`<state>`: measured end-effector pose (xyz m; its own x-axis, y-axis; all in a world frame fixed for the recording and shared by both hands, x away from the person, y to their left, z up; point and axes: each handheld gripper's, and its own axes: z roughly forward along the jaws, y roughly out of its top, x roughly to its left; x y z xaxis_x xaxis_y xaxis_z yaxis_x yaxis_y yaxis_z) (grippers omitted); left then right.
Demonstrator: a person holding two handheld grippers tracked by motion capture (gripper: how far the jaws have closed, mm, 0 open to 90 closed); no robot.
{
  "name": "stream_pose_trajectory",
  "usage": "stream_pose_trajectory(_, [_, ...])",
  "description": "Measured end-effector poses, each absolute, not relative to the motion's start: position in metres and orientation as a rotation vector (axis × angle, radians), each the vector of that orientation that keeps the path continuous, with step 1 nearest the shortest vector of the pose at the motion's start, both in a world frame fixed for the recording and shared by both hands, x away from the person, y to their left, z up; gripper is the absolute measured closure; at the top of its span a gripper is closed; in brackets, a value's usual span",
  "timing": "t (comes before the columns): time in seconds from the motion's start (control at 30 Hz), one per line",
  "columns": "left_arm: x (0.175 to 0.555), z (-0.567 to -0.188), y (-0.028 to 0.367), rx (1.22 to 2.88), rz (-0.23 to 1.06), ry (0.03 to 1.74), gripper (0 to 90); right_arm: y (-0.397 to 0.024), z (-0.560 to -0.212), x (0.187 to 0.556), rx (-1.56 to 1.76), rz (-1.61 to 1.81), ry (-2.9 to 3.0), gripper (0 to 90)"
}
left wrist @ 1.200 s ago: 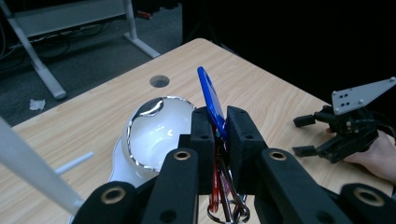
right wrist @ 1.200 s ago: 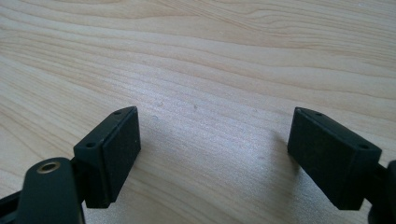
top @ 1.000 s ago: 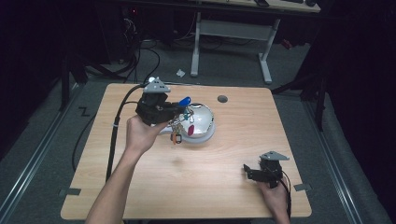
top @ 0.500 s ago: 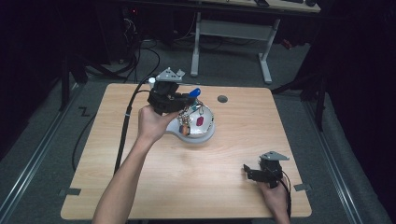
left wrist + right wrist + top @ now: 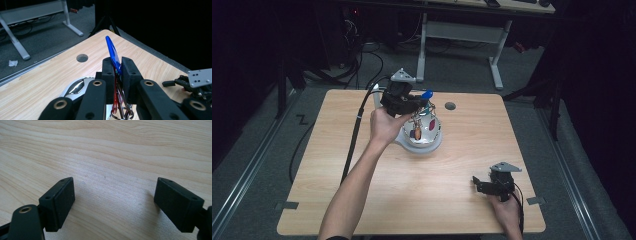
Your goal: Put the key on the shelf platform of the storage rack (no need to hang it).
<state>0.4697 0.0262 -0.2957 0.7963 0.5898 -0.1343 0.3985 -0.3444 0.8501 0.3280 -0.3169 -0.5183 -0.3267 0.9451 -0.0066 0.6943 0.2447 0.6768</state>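
The left gripper (image 5: 115, 68) pinches one blue tag (image 5: 112, 53) above one bowl (image 5: 428, 144). The right gripper (image 5: 113, 202) is wide open, holding nothing, over one table (image 5: 112, 150).

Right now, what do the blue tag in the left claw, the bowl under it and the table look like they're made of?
Blue tag: likely plastic, smooth and evenly coloured. Bowl: probably polished metal, given its mirror-like glare. Table: wood or wood-look laminate, pale grain lines, matte.
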Motion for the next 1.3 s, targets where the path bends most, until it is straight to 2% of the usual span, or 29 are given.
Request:
stream_pose_trajectory(0.83, [0.495, -0.334, 0.005, 2.029, 0.256, 0.768, 81.5, -0.317, -0.518, 0.328, 1.493, 0.817, 2.112, 17.0])
stream_pose_trajectory(1.3, [0.501, -0.359, 0.012, 2.019, 0.263, 0.806, 81.4, -0.317, -0.518, 0.328, 1.491, 0.817, 2.113, 17.0])
